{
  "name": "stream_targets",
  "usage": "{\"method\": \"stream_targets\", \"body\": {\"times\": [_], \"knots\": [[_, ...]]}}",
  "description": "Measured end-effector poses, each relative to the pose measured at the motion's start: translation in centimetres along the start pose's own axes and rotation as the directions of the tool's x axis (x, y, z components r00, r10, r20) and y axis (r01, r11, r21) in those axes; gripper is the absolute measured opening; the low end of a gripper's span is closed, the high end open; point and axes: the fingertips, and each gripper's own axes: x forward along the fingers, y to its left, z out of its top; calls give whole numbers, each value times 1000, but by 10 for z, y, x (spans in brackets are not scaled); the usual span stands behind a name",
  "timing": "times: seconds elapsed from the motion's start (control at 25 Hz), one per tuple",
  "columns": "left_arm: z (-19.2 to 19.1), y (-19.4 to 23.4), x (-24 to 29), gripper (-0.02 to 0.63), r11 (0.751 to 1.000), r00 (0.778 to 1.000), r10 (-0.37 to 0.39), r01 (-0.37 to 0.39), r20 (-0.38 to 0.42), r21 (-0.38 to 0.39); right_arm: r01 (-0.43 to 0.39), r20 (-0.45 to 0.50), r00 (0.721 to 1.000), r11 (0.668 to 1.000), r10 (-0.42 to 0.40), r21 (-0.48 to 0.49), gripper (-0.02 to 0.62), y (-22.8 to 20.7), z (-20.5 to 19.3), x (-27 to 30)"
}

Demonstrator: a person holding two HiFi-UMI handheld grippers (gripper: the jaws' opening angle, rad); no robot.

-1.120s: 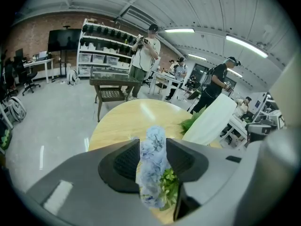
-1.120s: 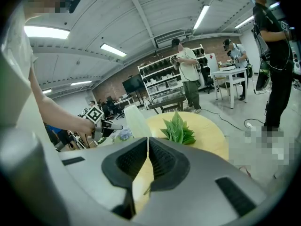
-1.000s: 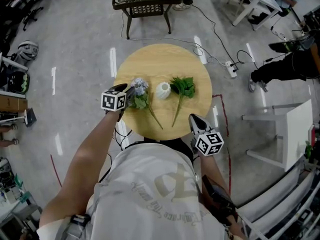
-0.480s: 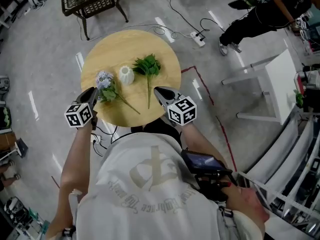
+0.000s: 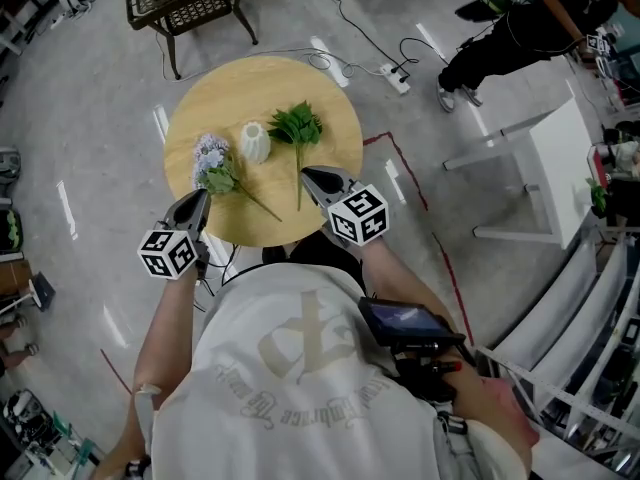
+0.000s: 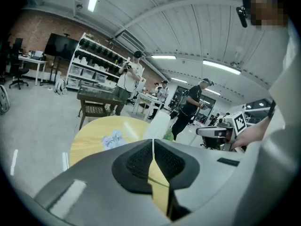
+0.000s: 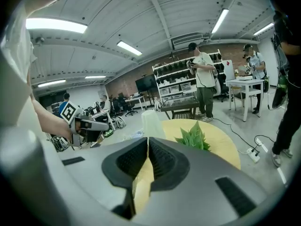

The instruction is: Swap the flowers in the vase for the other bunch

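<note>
We count one vase [image 5: 254,143] and two bunches: blue flowers [image 5: 212,162], green sprig [image 5: 297,127]. Our left gripper [image 5: 199,198] and right gripper [image 5: 309,172] are closed, empty; the vase's mouth is unclear.

The round wooden surface [image 5: 330,138] carried a white vase [image 5: 254,143] between a pale-blue flower bunch [image 5: 215,165] and a green leafy bunch [image 5: 297,133].
</note>
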Motion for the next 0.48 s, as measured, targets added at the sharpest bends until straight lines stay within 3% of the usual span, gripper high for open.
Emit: {"method": "stream_targets", "body": {"times": [0.48], "knots": [[-31,-38,-18,15,999,999,-30,30,-14,-11,6,-21,1000,1000,-6,0,11,18,-19,-18]]}}
